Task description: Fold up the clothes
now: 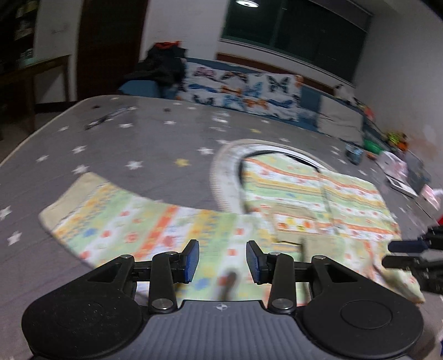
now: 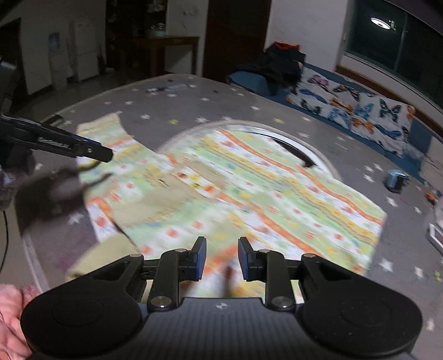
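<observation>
You have two hand-held grippers here, the left hand-held gripper (image 1: 222,260) and the right hand-held gripper (image 2: 222,257), each with two blue-padded fingers set apart. One patterned garment (image 2: 249,193) lies spread on one grey star-print bed (image 2: 166,110). You can count one butterfly-print pillow (image 2: 360,110), one dark heap of clothes (image 2: 282,63), and one small blue container (image 2: 396,180). One ceiling lamp reflection (image 2: 383,22) shows in the window.

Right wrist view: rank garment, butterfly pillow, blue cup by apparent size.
1. garment
2. butterfly pillow
3. blue cup
The garment lies nearest the camera, so its lead is partly perspective.
</observation>
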